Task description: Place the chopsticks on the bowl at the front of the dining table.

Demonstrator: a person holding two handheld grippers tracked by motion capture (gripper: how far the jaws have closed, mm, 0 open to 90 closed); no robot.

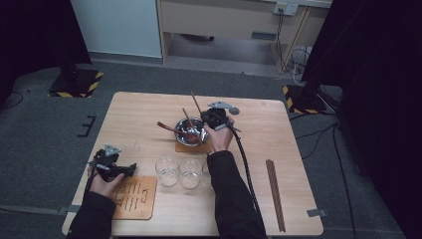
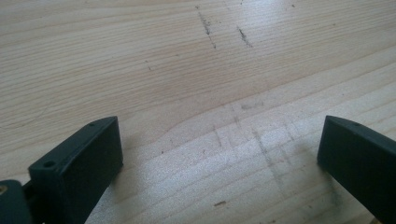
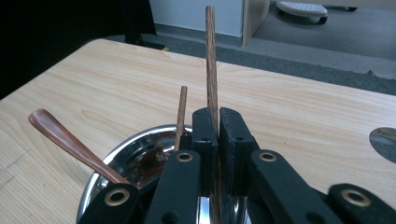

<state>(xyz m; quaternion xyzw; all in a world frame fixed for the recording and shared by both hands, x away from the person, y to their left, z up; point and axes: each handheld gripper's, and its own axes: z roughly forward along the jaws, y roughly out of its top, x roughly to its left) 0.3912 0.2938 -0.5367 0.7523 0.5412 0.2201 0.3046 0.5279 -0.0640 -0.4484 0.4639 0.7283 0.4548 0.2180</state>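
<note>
A metal bowl stands on a small wooden coaster at the table's middle. A brown spoon lies in it, handle to the left, and one wooden chopstick leans in it. My right gripper is at the bowl's right rim, shut on a second chopstick that sticks up and back. In the right gripper view the right gripper clamps that chopstick above the bowl, beside the loose chopstick and spoon. My left gripper is open over bare wood at front left.
Three clear glasses stand in a row before the bowl, the right one partly behind my forearm. A wooden board with slots lies at the front left. A pair of dark chopsticks lies near the table's right edge.
</note>
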